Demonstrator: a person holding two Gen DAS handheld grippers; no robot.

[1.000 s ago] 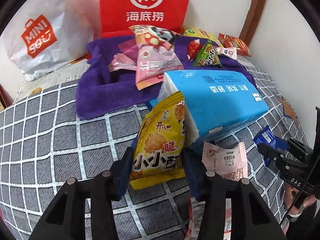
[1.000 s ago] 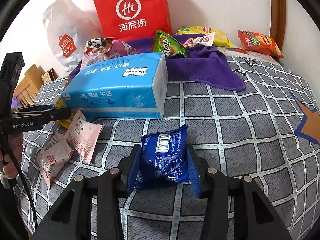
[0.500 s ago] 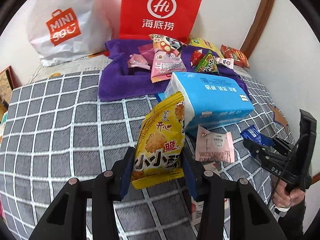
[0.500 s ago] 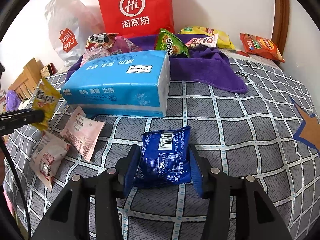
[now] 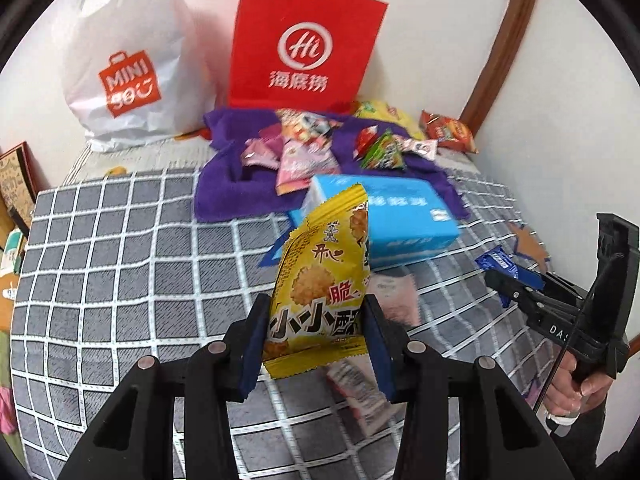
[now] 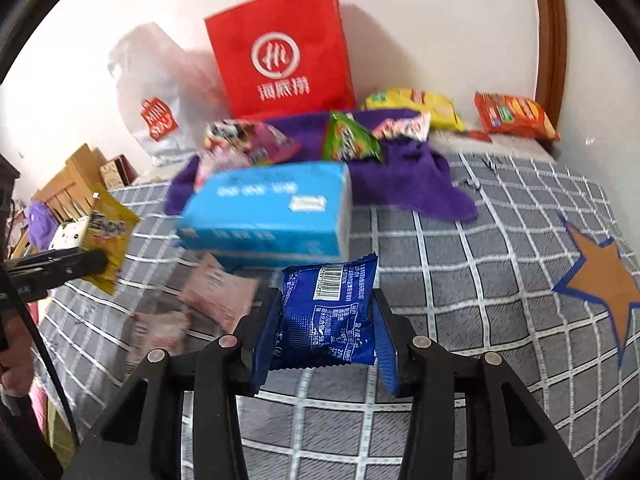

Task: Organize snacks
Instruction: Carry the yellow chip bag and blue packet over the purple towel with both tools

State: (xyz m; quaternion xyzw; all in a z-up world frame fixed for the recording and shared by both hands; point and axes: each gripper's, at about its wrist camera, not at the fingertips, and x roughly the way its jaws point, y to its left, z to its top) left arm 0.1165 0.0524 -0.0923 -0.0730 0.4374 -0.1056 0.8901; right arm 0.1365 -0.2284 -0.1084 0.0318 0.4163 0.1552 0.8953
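So both tongs are loaded at once here. The left tongs (image 5: 316, 344) are clamped on a yellow cracker packet (image 5: 320, 292), gripped by its lower part so it stands upright off the bed (image 5: 120, 280). The right tongs (image 6: 324, 332) are squeezed onto a blue snack packet (image 6: 326, 312), barcode side up, also lifted clear of the checked bedspread. My guess is that holding each one low and by the sides keeps the bag from flopping while it's carried.

The obvious destination looks like the purple towel (image 6: 416, 184) toward the far edge of the bed, where a bunch of snacks already sit: a green packet (image 6: 348, 144), pink packets (image 5: 300, 164), and more I can't read. The red paper bag (image 5: 300, 44) and the white Miniso bag (image 5: 128, 72) stand against the wall at that far edge, so they could be the target too, can't say which.

The blue tissue pack (image 6: 268, 212) lies mid-bed, right between the tongs and the towel, so both would have to go over or around it.

View differences: the right camera shows the orange star patch (image 6: 604, 280) near the bed's right edge, plus the yellow and orange chip bags (image 6: 516, 114) in the far right corner much more clearly. The left camera gives the yellow packet's front print and shows the other tool from the side. A couple of pale pink sachets (image 6: 220, 292) are still loose on the near side of the bed, blurry in both views.
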